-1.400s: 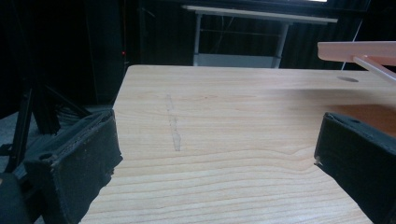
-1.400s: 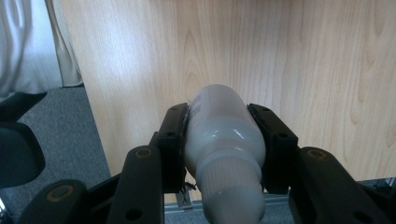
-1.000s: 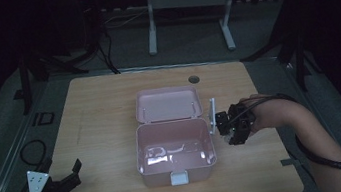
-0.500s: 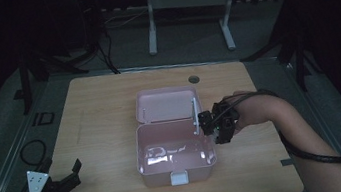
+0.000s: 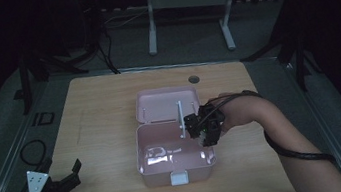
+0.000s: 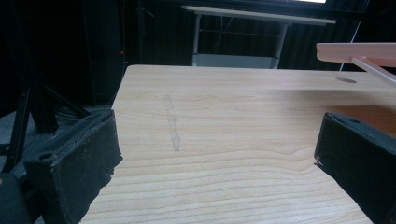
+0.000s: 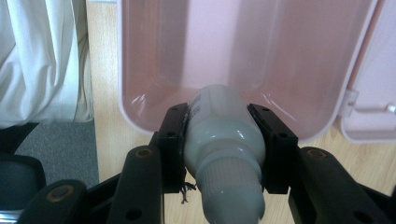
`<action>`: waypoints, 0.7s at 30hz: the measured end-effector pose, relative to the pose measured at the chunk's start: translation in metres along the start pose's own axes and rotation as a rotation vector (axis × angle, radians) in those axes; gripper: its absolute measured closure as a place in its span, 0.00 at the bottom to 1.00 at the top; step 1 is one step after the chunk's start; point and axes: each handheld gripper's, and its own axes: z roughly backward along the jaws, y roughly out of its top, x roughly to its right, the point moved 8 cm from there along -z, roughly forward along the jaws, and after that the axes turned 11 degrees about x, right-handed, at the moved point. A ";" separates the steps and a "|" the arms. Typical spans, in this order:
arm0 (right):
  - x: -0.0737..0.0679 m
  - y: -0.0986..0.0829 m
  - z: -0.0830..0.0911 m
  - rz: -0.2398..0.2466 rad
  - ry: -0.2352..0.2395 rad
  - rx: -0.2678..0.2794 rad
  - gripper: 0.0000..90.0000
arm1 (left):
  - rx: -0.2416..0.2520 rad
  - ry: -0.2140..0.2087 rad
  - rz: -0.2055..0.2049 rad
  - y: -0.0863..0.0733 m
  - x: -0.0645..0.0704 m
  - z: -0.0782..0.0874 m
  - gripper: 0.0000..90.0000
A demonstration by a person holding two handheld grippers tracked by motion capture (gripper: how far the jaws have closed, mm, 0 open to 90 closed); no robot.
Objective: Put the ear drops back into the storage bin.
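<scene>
A dim room surrounds the wooden counter (image 5: 105, 110). Centre frame, the right tool (image 7: 224, 140) pinches a white squeeze bottle (image 7: 224, 135) over the open pink box (image 5: 175, 163). Lower it well inside before releasing. The left tool (image 5: 57, 185), spread, rests lower left.

A light wooden table (image 5: 100, 116) is being seen from above, its grain running from side to side. A pink plastic box (image 5: 176, 163) is being carried at the table's middle, toward the near edge, with its hinged lid (image 5: 164, 104) lying open flat on the tabletop behind it. A small round hole (image 5: 193, 79) is being shown near the far edge, right of centre.
</scene>
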 end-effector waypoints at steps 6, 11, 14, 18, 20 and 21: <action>0.001 0.003 -0.013 0.003 0.023 -0.007 0.66 | 0.000 -0.001 0.001 0.000 0.000 0.000 0.00; 0.002 0.004 -0.027 0.000 0.036 -0.006 0.66 | 0.000 -0.001 0.000 0.000 0.000 0.000 0.00; 0.001 0.005 -0.037 0.000 0.048 -0.003 0.66 | 0.000 0.000 0.000 0.000 0.000 0.000 0.00; 0.002 0.005 -0.049 0.002 0.058 -0.007 0.66 | 0.001 0.000 -0.001 0.000 0.000 0.000 0.00; 0.002 0.005 -0.052 0.000 0.060 -0.006 0.66 | 0.000 0.000 -0.002 0.000 0.000 0.000 0.00; 0.002 0.006 -0.059 -0.003 0.067 -0.002 0.66 | 0.000 0.000 -0.001 0.000 0.000 0.000 0.00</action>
